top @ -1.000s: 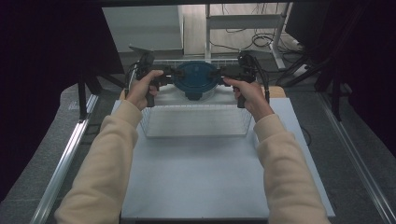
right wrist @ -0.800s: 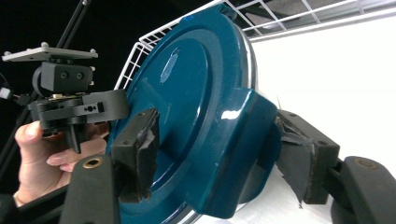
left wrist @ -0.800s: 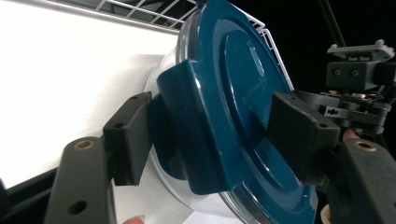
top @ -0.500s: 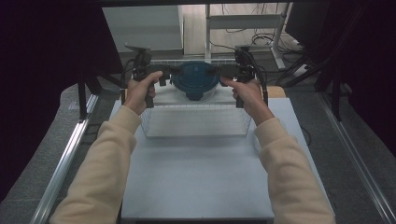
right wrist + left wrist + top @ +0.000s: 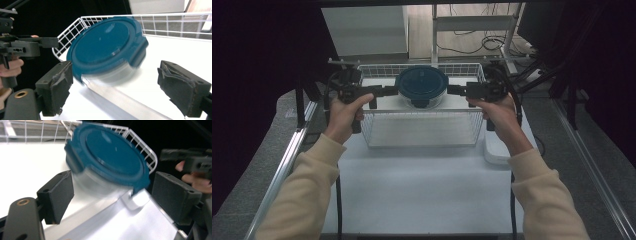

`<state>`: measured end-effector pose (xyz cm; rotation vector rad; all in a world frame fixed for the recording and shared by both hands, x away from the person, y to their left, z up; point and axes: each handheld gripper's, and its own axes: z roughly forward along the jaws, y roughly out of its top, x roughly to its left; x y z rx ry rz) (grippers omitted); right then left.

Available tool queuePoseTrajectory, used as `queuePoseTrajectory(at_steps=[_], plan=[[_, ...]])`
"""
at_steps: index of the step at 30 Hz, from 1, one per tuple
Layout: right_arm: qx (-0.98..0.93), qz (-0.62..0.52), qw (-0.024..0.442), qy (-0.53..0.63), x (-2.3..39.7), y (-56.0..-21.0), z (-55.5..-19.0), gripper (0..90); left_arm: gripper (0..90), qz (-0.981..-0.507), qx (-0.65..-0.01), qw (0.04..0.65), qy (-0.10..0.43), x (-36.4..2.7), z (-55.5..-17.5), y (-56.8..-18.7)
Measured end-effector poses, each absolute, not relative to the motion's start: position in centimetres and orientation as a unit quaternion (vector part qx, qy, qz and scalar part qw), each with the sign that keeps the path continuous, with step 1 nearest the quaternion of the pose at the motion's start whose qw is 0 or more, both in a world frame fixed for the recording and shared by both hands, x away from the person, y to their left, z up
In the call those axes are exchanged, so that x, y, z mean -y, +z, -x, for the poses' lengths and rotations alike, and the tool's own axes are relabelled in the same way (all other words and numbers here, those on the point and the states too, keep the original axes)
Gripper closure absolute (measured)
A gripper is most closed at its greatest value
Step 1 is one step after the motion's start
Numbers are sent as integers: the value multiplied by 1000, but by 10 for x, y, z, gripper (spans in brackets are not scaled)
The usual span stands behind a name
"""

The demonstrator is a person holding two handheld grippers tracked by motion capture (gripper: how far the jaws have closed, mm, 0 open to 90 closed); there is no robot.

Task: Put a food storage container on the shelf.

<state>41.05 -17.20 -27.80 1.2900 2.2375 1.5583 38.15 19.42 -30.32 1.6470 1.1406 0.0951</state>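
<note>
A round clear container with a blue lid [image 5: 421, 87] sits inside a white wire basket [image 5: 419, 129], near its far rim. The left gripper [image 5: 387, 91] and right gripper [image 5: 456, 90] flank it, each just clear of the lid's edge, jaws spread wide with nothing between the pads after a slight closing. In front of both grippers, the near half of the basket floor lies bare.

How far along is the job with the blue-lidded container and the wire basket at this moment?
Done, it seems: the container with its blue lid on sits inside the white wire basket. In hand: the left gripper and right gripper flank it, jaws just opened, pads off it. Left: probably only drawing both grippers clear of the basket.
</note>
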Motion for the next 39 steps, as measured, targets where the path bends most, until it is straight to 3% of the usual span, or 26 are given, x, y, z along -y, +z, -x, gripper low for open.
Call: queuePoseTrajectory(at_steps=[16,27,39], plan=[[-778,-365,112,500,215,-344,-336,235,213,-724,-447,524,48,-199,-300,-378],[-798,-365,98,469,227,-393,-309,265,237,-751,-441,488,58,-193,-273,-417],[-814,-375,73,438,228,-431,-301,294,241,-771,-454,444,45,-185,-271,-451]])
